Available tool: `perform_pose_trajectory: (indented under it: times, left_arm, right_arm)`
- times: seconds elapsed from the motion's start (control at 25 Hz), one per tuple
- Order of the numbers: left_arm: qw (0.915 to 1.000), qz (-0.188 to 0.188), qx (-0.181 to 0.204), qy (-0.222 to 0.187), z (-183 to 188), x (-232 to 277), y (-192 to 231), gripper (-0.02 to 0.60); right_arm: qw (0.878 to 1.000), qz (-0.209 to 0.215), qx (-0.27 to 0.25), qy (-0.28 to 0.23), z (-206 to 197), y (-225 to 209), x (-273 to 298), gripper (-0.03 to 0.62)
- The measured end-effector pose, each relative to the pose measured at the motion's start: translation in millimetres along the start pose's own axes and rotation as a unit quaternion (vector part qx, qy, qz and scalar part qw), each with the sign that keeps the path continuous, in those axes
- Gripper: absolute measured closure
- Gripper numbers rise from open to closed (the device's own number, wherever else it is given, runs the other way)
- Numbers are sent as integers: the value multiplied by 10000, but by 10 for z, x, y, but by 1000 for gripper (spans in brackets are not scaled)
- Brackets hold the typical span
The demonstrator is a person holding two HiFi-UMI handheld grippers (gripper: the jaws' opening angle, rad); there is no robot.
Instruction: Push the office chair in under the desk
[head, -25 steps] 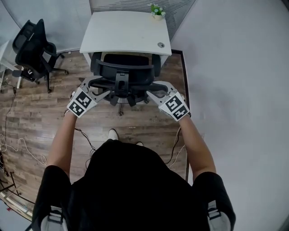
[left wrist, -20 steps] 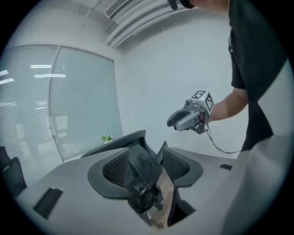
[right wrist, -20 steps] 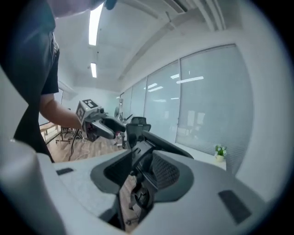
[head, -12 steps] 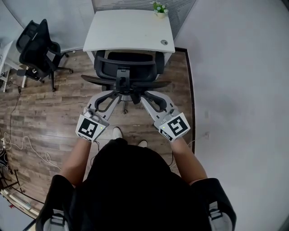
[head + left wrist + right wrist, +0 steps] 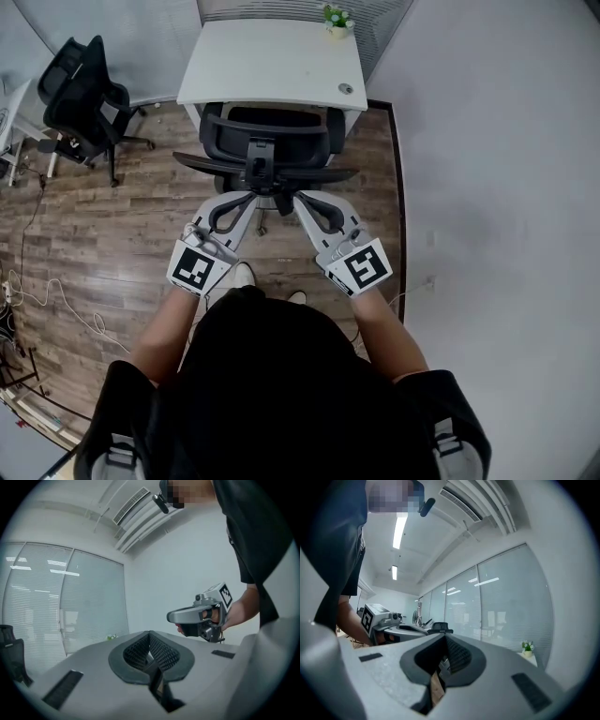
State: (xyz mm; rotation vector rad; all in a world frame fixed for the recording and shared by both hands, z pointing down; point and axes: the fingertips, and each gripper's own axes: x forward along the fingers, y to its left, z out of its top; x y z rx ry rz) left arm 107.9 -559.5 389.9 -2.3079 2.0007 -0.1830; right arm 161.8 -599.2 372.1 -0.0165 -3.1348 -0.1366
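Observation:
The black office chair (image 5: pixel 267 141) stands with its seat partly beneath the white desk (image 5: pixel 272 61), its backrest toward me. My left gripper (image 5: pixel 247 197) and right gripper (image 5: pixel 300 199) hang side by side just behind the chair's back, tips angled toward each other and apart from the chair. Both are shut with nothing between the jaws. In the left gripper view the closed left gripper (image 5: pixel 150 633) tilts upward, with the right gripper (image 5: pixel 201 616) beside it. The right gripper view shows the closed right gripper (image 5: pixel 444 638) and the left gripper (image 5: pixel 380 619) at its left.
A second black chair (image 5: pixel 84 94) stands at the left by the glass partition. A small potted plant (image 5: pixel 337 19) sits on the desk's far right corner. A white wall (image 5: pixel 487 187) runs along the right. Cables (image 5: pixel 28 291) lie on the wooden floor at left.
Both grippers drew back from the chair's sides toward the person and came closer together. Their jaws went from open to shut.

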Motion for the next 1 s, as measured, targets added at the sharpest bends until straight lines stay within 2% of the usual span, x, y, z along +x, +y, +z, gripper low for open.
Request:
perform_pose_trajectory:
  times: [0.32,1.0]
  left_arm:
    - [9995,106,-276,-149,90,-13,77,588]
    - [9993,4,-326,-194,114,-3,67,588]
  right_arm:
    - [9999,34,32,-121,144,10,59,592]
    - [10000,22,22,-39,120,18,85,592]
